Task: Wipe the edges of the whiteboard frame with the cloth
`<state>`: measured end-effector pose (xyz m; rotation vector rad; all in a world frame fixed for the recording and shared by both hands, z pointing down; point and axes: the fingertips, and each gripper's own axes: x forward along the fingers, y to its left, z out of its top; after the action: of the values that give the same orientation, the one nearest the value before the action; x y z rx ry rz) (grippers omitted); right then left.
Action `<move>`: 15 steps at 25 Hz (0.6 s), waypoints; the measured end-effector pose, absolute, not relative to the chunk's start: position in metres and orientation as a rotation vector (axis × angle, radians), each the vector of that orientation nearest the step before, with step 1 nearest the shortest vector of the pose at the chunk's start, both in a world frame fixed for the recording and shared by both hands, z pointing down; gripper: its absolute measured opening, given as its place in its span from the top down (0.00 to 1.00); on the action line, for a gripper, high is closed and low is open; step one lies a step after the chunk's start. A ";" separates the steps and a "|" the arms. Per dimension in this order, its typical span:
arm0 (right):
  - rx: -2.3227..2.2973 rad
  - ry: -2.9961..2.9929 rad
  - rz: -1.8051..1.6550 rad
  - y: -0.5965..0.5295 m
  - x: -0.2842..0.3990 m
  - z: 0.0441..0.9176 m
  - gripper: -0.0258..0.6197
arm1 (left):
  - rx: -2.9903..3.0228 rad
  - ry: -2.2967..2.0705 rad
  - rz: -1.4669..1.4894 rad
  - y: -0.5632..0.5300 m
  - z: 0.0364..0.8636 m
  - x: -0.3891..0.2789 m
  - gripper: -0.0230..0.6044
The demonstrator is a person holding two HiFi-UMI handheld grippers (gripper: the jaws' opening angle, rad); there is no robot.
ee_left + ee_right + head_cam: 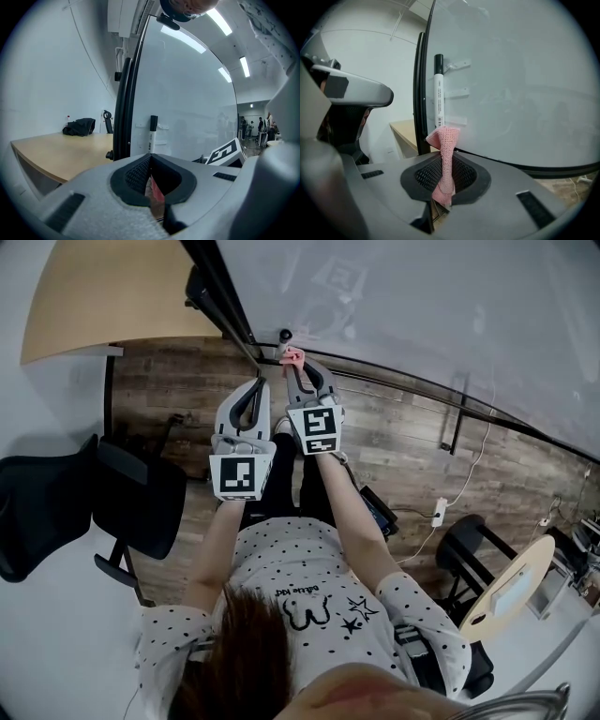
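Note:
A pink knitted cloth (444, 154) stands pinched upright in my right gripper (444, 161), which is shut on it. The cloth's top (293, 355) touches the lower left corner of the whiteboard (422, 306), where the black frame (223, 296) turns. The frame's upright edge (420, 93) runs just left of the cloth. My left gripper (251, 401) sits beside the right one, slightly lower and left, below that corner. Its jaws (150, 159) are closed with nothing held. A black-capped marker (438, 89) is clipped to the board near the corner.
A light wooden table (103, 296) stands left of the board, with a black bag (79, 126) on it. A black chair (56, 502) is at the left. A round table (511, 587), a stool and a power strip (438, 512) with cables lie on the wood floor at right.

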<state>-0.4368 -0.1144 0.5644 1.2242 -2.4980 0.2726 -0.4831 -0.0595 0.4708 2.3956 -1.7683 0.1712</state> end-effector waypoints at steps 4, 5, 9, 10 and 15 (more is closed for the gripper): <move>1.236 -2.498 0.238 -0.123 -0.436 0.560 0.91 | 2.367 -1.772 0.162 -0.061 0.469 -0.485 0.94; 1.236 -2.498 0.230 -0.124 -0.436 0.559 0.91 | 2.374 -1.772 0.163 -0.062 0.469 -0.485 0.94; 1.241 -2.498 0.225 -0.123 -0.436 0.560 0.91 | 2.395 -1.765 0.168 -0.062 0.471 -0.483 0.94; 1.243 -2.497 0.230 -0.123 -0.436 0.560 0.91 | 2.395 -1.764 0.169 -0.062 0.471 -0.482 0.94; 1.276 -2.498 0.263 -0.127 -0.432 0.558 0.91 | 2.406 -1.753 0.171 -0.064 0.471 -0.479 0.94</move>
<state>-0.4320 -0.1266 0.5581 1.2758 -2.4980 0.2635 -0.4786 -0.0643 0.4712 2.4061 -1.7533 0.1713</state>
